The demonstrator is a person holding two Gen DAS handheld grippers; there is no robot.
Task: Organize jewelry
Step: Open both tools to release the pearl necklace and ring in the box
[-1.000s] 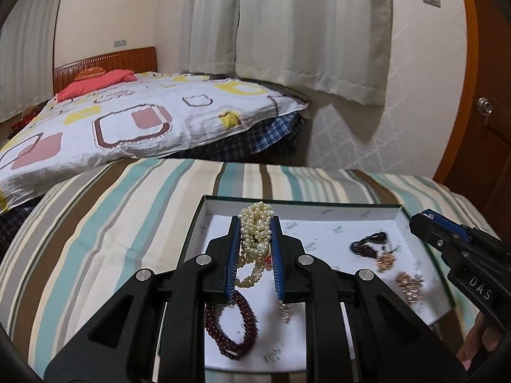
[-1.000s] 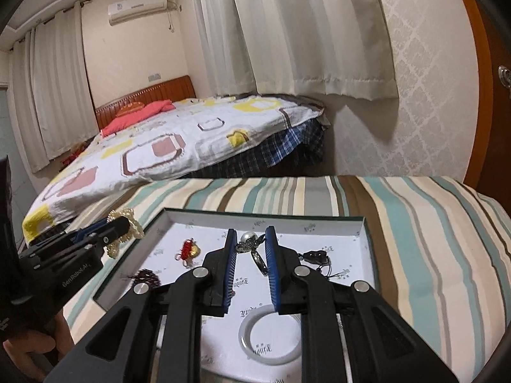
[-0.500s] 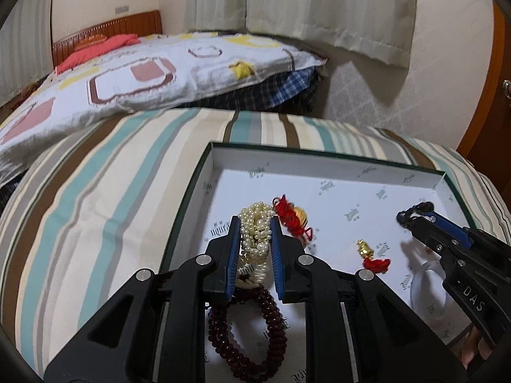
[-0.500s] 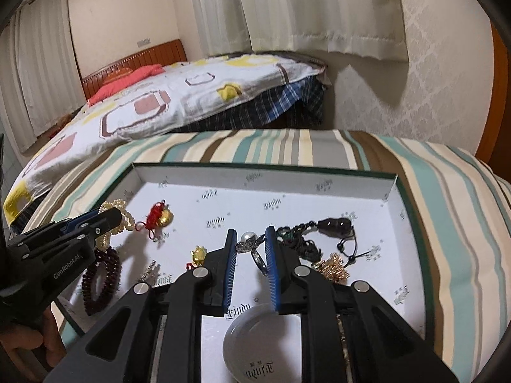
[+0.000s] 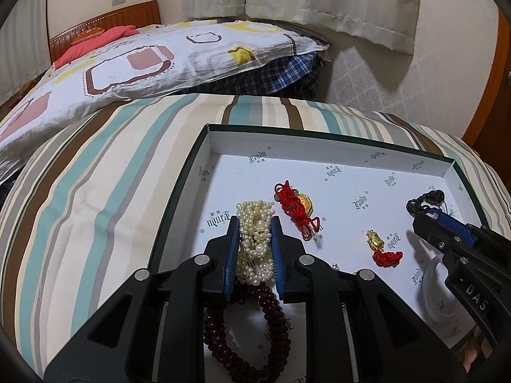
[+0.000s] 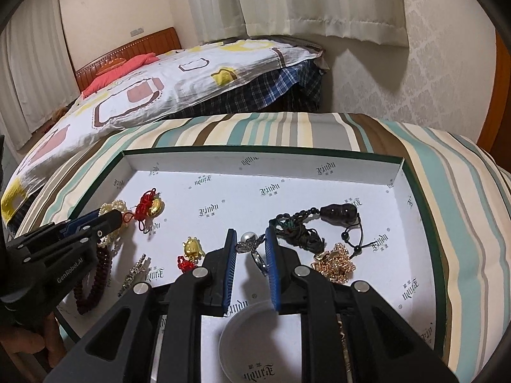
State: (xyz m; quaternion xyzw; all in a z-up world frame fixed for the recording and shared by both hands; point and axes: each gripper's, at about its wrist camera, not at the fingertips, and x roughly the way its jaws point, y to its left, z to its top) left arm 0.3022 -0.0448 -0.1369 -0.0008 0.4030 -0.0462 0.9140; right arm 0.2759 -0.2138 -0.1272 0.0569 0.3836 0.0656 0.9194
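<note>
A white-lined box lid (image 5: 319,140) (image 6: 255,154) lies on the striped cover and holds the jewelry. My left gripper (image 5: 255,220) is shut on a pearl bracelet (image 5: 255,233), low over the box's left part, above a dark red bead bracelet (image 5: 246,328). My right gripper (image 6: 250,234) is shut on a silver pearl pendant (image 6: 247,242), low over the box's middle. Inside also lie a red-knot gold charm (image 5: 295,207) (image 6: 150,206), a small gold charm (image 5: 378,245) (image 6: 191,249), a dark gourd bead cord (image 6: 325,217), a gold chain (image 6: 335,260) and a clear bangle (image 6: 252,344).
The box rests on a striped cover (image 5: 95,191). Beyond it stands a bed with a patterned quilt (image 5: 143,54), then curtains and a wall. A wooden door (image 5: 491,79) is at the right. A small silver clip (image 6: 135,273) lies near the box's front left.
Both grippers have come down and forward over the box while keeping their hold. The pearl bracelet now hangs close above the red bead bracelet; the pendant is near the box floor.
</note>
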